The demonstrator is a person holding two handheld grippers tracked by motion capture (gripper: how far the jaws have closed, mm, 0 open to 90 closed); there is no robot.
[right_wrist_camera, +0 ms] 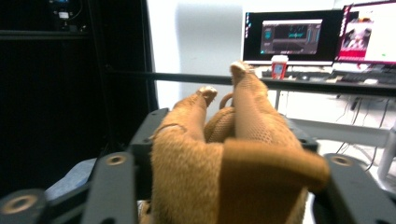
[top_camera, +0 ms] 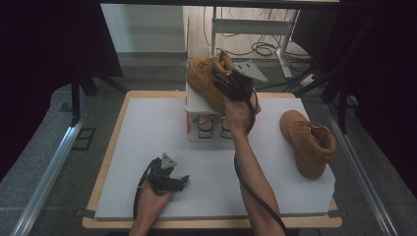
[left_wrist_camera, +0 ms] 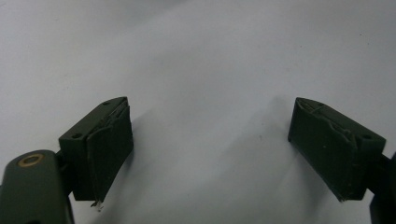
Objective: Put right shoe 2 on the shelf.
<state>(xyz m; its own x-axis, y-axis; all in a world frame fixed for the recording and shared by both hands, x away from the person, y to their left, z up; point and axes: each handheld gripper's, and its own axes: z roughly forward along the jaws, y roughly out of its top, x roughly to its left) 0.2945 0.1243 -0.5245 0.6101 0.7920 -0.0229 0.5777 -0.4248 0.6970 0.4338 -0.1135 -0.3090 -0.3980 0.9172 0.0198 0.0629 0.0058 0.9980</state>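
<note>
White tabletop: 2 boots, 1 pinched by right gripper; left gripper spread.

Boot sole hidden, perhaps toe

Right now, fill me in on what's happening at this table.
A person works two hand-held tools over a white mat. The right claw has the collar of a tan boot between its jaws, the boot over a small white shoe rack at the far edge; whether it rests there is unclear. The left claw sits open over the mat. A second tan boot lies on the mat's right side.
</note>
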